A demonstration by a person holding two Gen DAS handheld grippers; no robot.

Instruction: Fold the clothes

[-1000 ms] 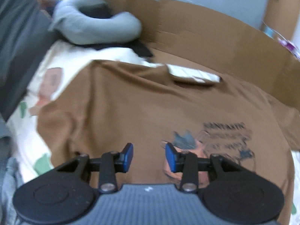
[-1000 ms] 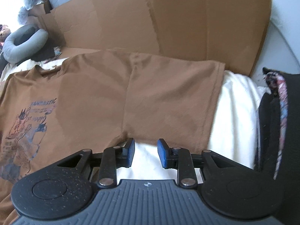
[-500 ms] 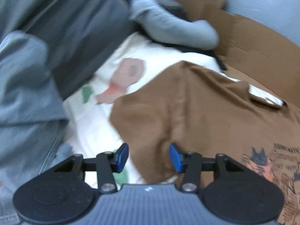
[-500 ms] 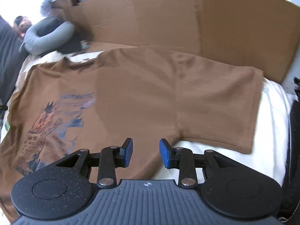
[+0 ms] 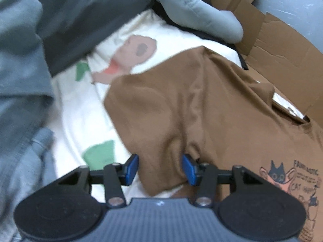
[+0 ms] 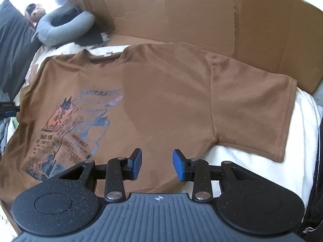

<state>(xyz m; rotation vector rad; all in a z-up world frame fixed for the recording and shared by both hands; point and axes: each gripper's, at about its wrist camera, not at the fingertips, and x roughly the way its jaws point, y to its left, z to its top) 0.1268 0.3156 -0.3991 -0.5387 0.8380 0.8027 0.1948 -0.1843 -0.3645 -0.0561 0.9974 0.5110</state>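
Note:
A brown T-shirt (image 6: 165, 92) with a cat print (image 6: 76, 121) lies flat, front up, on a white sheet. In the left wrist view its left sleeve (image 5: 153, 111) is rumpled, with a raised crease at the armpit. My left gripper (image 5: 160, 169) hovers open over that crease, and the sleeve's lower edge lies between the blue pads (image 5: 132, 168) without being pinched. My right gripper (image 6: 158, 164) stands open just above the shirt's side, below the right sleeve (image 6: 252, 111), with nothing gripped.
Cardboard panels (image 6: 201, 16) stand along the far side. A grey neck pillow (image 6: 64, 28) lies at the far left, also seen as the pillow (image 5: 201, 14). Dark grey fabric (image 5: 80, 20) and denim (image 5: 22, 161) crowd the left. A black garment (image 6: 317, 161) borders the right.
My left gripper has swung from over the shirt's print to the left sleeve and its jaws have widened. My right gripper has shifted left from the right sleeve toward the shirt's body, opening slightly.

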